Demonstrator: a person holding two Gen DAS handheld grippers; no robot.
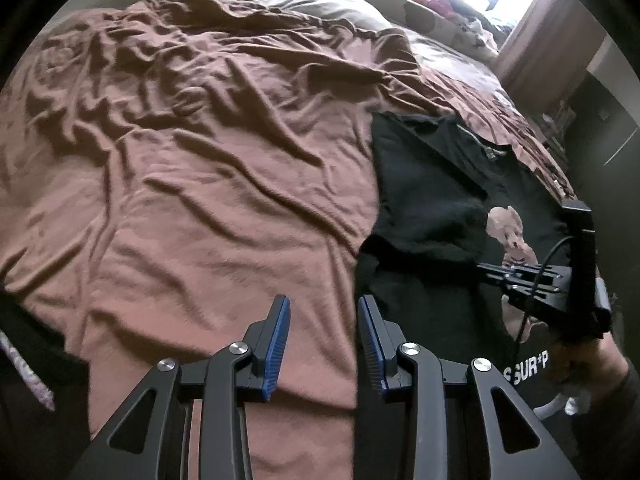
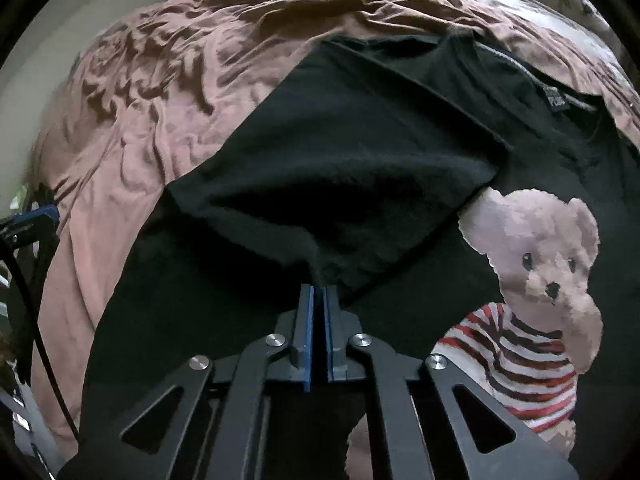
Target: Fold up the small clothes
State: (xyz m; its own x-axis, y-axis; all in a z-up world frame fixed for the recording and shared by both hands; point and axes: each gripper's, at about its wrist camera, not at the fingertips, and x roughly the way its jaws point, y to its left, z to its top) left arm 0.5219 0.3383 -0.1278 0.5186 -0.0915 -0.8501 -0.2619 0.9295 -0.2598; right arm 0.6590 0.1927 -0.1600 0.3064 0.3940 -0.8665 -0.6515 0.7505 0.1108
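- T-shirt (image 2: 360, 152), black with a teddy bear print (image 2: 540, 264), lies on the bed near its right edge, one sleeve folded inward over the chest.
- Right gripper (image 2: 318, 300) has its jaws closed on the edge of that folded sleeve; the cloth bunches at the tips.
- Left gripper (image 1: 324, 320) hangs over the bedspread (image 1: 200, 160) just beside the shirt's left edge, jaws apart, nothing between them.
- Bedspread is brown and heavily wrinkled.
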